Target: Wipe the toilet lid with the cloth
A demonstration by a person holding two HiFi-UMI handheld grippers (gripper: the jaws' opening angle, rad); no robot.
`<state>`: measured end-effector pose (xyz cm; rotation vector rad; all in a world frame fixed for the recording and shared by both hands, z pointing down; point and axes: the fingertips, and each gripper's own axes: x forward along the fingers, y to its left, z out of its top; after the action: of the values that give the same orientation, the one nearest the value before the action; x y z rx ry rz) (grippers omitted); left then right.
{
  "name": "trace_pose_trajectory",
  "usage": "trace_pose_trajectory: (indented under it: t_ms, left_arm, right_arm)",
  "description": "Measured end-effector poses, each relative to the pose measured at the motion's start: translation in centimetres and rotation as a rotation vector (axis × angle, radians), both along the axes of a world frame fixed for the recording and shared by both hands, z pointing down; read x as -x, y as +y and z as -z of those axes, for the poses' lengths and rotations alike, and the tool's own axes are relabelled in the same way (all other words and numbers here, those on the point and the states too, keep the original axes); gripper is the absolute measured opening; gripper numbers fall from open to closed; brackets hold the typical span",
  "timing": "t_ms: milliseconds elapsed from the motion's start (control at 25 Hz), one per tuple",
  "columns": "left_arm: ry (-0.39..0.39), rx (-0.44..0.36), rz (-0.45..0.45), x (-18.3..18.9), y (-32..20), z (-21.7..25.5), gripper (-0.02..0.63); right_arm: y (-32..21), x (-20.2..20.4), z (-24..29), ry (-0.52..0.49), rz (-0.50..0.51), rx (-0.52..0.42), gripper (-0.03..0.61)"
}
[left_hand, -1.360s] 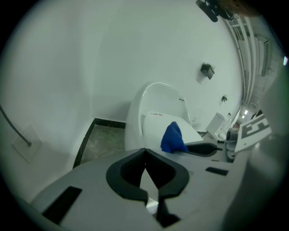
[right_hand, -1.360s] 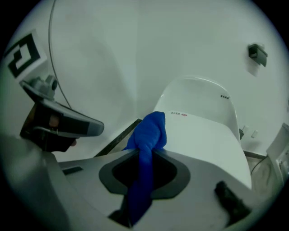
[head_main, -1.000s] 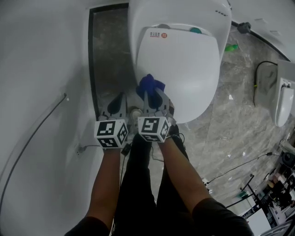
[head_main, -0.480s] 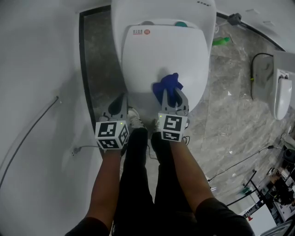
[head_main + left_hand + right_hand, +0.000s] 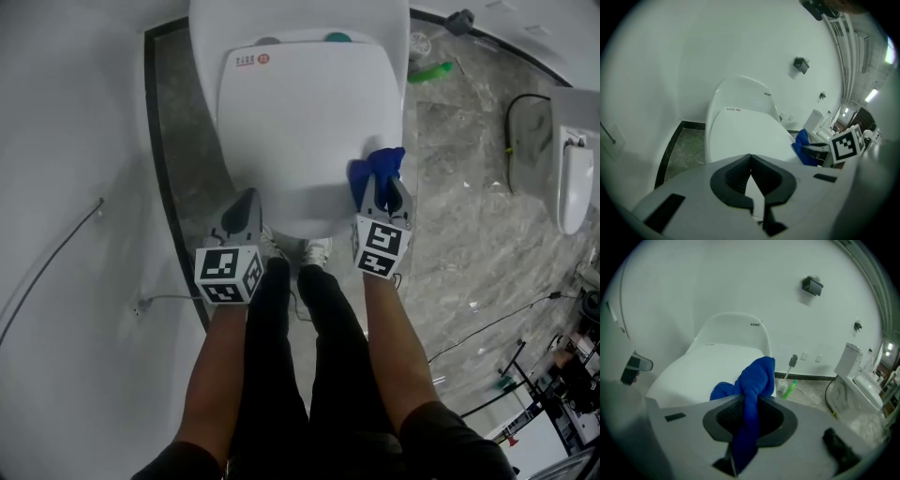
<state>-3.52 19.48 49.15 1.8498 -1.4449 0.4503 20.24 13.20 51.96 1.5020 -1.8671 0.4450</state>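
A: Toilet lid (image 5: 305,131), head view: closed, white, upper middle of frame. Where's the cloth?

B: Blue cloth (image 5: 377,173) sits at the lid's right edge, near the front corner, bunched in the right gripper (image 5: 382,195). Left gripper (image 5: 246,211) hangs just beside the lid's front left corner, nothing in it. Person's legs below, between the two arms.

A: Left gripper view?

B: Jaws pressed together, tips meeting, nothing between them. Lid (image 5: 740,133) lies ahead, with the toilet's rounded back rising behind it. Cloth (image 5: 802,144) shows at the lid's right side, with the right gripper's marker cube (image 5: 846,144) just beside it.

A: Right gripper view?

B: Jaws clamped on the cloth (image 5: 754,380). A twisted blue fold stands up out of the pads and a tail hangs below them. One lobe spreads left over the lid (image 5: 703,364); can't tell whether it presses on the surface. Green object (image 5: 789,389) lies on the marble floor (image 5: 811,390) by the wall, right of the toilet.
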Motion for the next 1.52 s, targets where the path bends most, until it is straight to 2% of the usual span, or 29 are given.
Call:
trace_pose_trajectory:
  t_ms: [200, 360, 560, 680, 800, 960, 1120, 1200, 1320, 1520]
  left_arm:
    - [0.008, 0.011, -0.014, -2.3, 0.4, -0.8, 0.011]
    - [0.010, 0.006, -0.028, -3.3, 0.6, -0.7, 0.011]
    - [0.004, 0.002, 0.000, -1.9, 0.9, -0.4, 0.011]
    - [0.001, -0.006, 0.015, -1.2, 1.2, 0.0, 0.011]
    - [0.000, -0.009, 0.043, -0.2, 1.3, 0.2, 0.011]
    - [-0.011, -0.005, 0.090, 1.9, 2.7, 0.3, 0.011]
    - [-0.028, 0.002, 0.139, 4.4, 4.2, 0.3, 0.011]
    - [-0.031, 0.010, 0.175, 5.6, 4.9, 0.2, 0.011]
    - [-0.027, 0.030, 0.222, 6.9, 6.5, -0.2, 0.011]
    - [-0.026, 0.067, 0.214, 6.6, 8.3, -1.5, 0.011]
  right_arm:
    - [-0.5, -4.0, -1.1, -0.017, -0.116, 0.018, 0.066]
    - [-0.9, -5.6, -1.6, -0.002, -0.135, 0.018, 0.066]
    - [-0.8, -5.5, -1.3, 0.003, -0.132, 0.001, 0.066]
    - [-0.5, -2.2, 1.7, -0.013, -0.036, -0.085, 0.066]
    - [0.5, 3.1, 4.3, -0.098, 0.055, -0.133, 0.066]
    - [3.8, 11.6, 5.7, -0.198, 0.177, -0.112, 0.067]
    - [6.7, 18.4, 4.8, -0.207, 0.325, -0.063, 0.067]
    - [7.8, 20.4, 3.4, -0.186, 0.369, -0.033, 0.067]
    - [9.0, 21.4, 0.9, -0.156, 0.379, 0.021, 0.067]
    - [9.6, 21.6, -0.6, -0.083, 0.422, 0.031, 0.066]
